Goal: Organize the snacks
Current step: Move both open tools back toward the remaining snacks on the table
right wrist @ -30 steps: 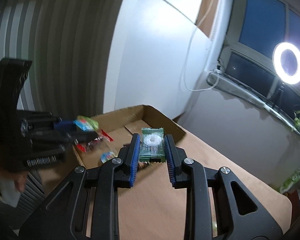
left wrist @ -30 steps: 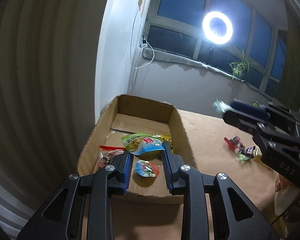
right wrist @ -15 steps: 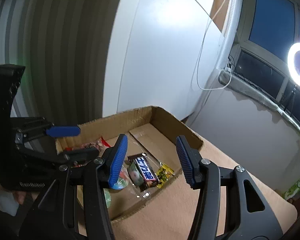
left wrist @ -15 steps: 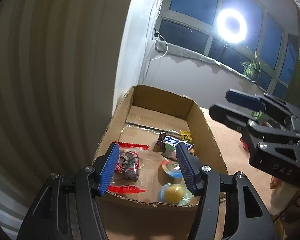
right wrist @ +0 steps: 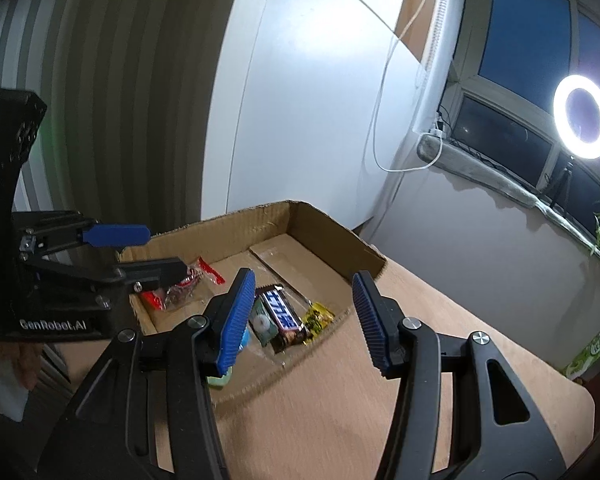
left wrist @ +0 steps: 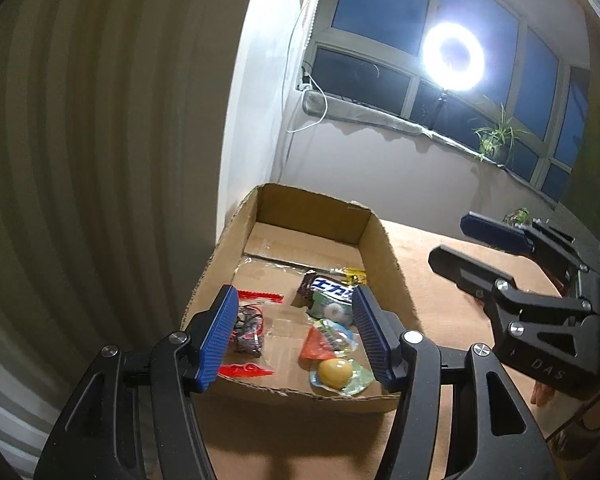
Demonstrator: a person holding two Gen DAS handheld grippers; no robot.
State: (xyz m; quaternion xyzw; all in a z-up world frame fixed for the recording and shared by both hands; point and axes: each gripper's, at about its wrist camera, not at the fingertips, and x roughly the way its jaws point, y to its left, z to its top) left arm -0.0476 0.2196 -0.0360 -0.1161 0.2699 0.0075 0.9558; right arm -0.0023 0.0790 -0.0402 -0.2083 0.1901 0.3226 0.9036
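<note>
Snack packets (left wrist: pixel 328 336), among them a chocolate bar (right wrist: pixel 281 312), lie in a cardboard box (left wrist: pixel 384 256) on a brown surface (right wrist: pixel 380 380), with the left gripper (left wrist: pixel 292 336) at six o'clock and the right gripper (right wrist: pixel 300 320) at three o'clock, both spread apart and empty.

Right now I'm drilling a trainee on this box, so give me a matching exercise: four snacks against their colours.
Snacks:
1. jelly cup
2. chocolate bar
3. sachet
4. dried-fruit bag

Colours:
A. clear with red ends
B. yellow
C. dark brown with a blue and white label
D. yellow ball under a pale green lid

Pairs: 1-D, 2-C, 3-B, 4-A
</note>
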